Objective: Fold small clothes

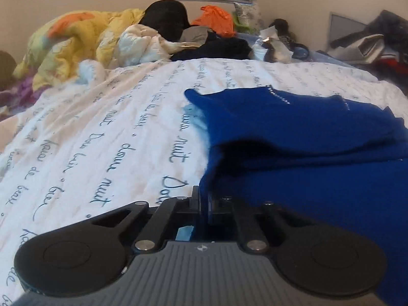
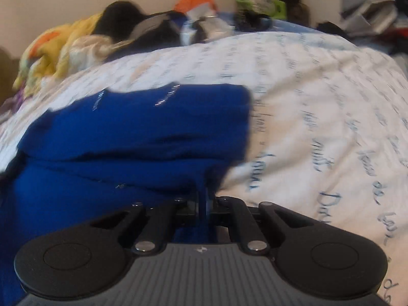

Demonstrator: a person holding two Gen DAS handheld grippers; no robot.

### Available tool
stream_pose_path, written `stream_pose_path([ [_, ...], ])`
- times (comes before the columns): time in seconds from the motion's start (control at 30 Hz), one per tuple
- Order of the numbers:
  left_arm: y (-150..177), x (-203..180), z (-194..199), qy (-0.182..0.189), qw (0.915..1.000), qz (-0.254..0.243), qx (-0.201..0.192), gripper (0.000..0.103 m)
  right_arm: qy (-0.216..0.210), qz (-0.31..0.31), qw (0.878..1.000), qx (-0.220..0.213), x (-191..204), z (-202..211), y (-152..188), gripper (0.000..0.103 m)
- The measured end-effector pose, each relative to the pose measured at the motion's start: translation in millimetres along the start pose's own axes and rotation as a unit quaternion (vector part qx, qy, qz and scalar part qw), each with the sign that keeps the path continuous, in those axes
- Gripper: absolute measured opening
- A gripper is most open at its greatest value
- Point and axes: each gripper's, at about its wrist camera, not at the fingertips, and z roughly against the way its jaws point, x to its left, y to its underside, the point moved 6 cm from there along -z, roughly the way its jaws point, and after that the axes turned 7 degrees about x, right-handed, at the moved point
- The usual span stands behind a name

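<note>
Fingers of the left gripper (image 1: 203, 199) pinch the blue garment's (image 1: 293, 127) near left edge; the right gripper (image 2: 204, 199) pinches its near right edge. It lies partly folded on the bed (image 1: 102, 127).

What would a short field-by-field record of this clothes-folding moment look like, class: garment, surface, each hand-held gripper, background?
garment: deep blue knitted garment, partly folded, near edge lifted
surface: white quilted bedspread with blue handwriting print
left hand-held gripper: shut on the garment's left near edge
right hand-held gripper: shut on the garment's right near edge
background: crumpled yellow floral quilt, orange plastic bag, black clothing pile
</note>
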Motion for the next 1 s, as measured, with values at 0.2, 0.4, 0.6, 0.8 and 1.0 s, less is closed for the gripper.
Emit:
stream_pose_path([
  [0.2, 22.1, 11.3, 43.1, 0.055, 0.9971, 0.05, 0.017, 0.052, -0.061, -0.083, 0.995, 0.017, -11.1, 23.2, 15.0, 0.028],
  [0.4, 99.9, 36.6, 101.7, 0.19, 0.9582, 0.204, 0.065, 0.082, -0.201, -0.183, 0.961, 0.053, -23.4, 74.3, 98.1, 0.083],
  [0.6, 144.1, 41.1, 130.8, 0.315, 0.9022, 0.28, 0.091, 0.088, -0.303, -0.237, 0.917, 0.108, -10.4, 88.7, 156.1, 0.082],
  [0.8, 167.0, 32.9, 145.7, 0.358, 0.8802, 0.286, 0.124, 0.087, -0.319, -0.212, 0.913, 0.138, 14.9, 103.6, 186.4, 0.081],
  [1.0, 175.3, 20.0, 138.1, 0.293, 0.9044, 0.267, 0.158, 0.002, -0.272, -0.206, 0.928, 0.148, 26.2, 101.5, 193.6, 0.007],
])
